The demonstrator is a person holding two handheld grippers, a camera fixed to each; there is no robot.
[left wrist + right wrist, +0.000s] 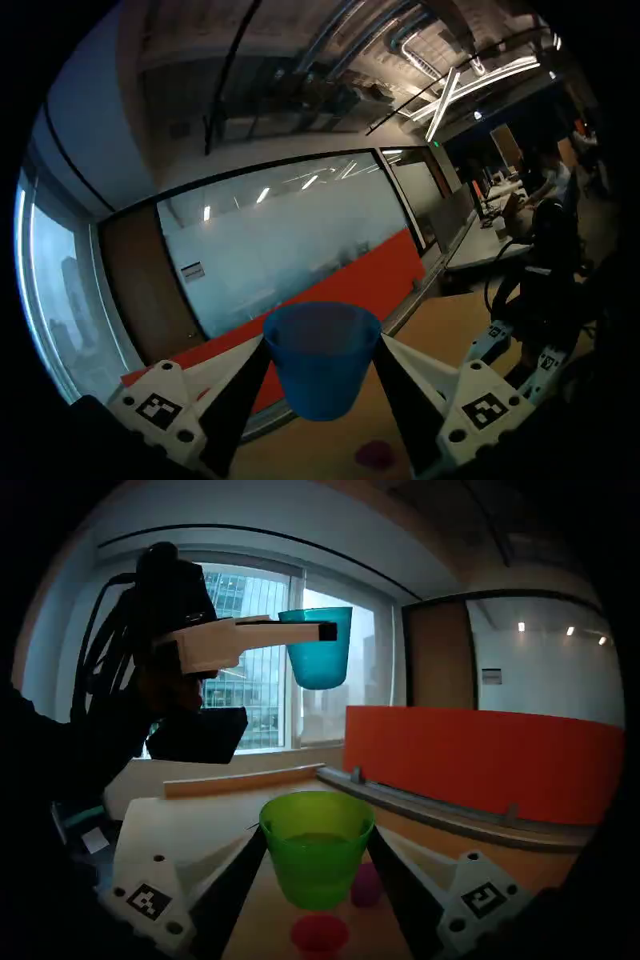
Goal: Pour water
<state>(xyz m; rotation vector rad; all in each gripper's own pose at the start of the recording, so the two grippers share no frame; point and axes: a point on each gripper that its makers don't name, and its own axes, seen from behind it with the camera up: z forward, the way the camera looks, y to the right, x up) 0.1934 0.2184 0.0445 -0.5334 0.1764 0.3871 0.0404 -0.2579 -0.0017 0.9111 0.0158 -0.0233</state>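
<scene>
The left gripper has its fingers closed against both sides of an upright blue cup, which is held high in front of the window (as the right gripper view shows). The right gripper clamps a green cup, upright with liquid part-way up, above the desk. A purple cup and a red cup stand on the desk below it, and an orange partition lies beyond.

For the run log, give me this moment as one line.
left gripper shut on blue cup, raised, upright | right gripper shut on green cup, upright, holding liquid | pour not started
</scene>
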